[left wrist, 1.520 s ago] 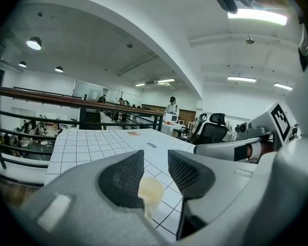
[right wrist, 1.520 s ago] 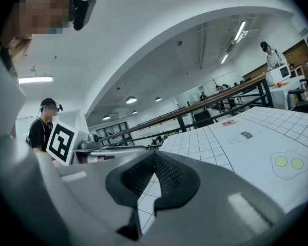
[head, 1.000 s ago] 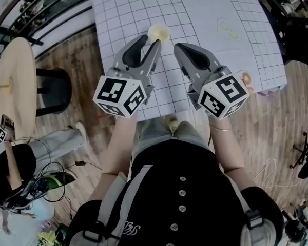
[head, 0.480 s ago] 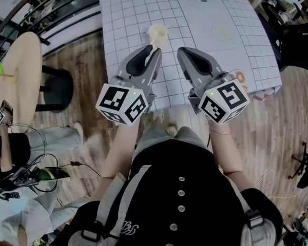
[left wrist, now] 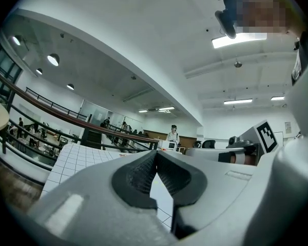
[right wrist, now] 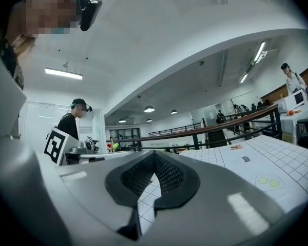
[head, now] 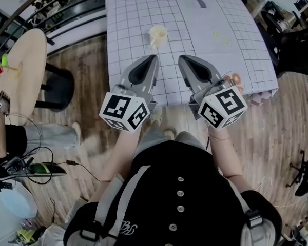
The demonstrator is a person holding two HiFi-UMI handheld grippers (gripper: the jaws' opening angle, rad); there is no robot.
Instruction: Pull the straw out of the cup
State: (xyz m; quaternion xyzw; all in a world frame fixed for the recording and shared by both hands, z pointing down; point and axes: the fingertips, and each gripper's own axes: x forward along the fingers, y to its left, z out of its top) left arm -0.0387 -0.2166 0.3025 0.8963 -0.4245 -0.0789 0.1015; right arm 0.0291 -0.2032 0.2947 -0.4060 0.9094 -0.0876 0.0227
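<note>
Here, left tongs (head: 154, 57), just closed, and shut right tongs (head: 180, 58) hang empty near cup (head: 158, 34).

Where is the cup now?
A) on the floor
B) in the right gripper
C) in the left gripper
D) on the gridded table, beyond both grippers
D: the cup stands on the table, apart from the left gripper and right gripper, both shut and empty.

The cup (head: 158, 34) was cream. The table (head: 205, 45) was white with a thin dark grid. The left gripper (head: 154, 57) and right gripper (head: 180, 57) were grey with black-and-white square markers. The floor (head: 82, 70) was brown wood-grain.
</note>
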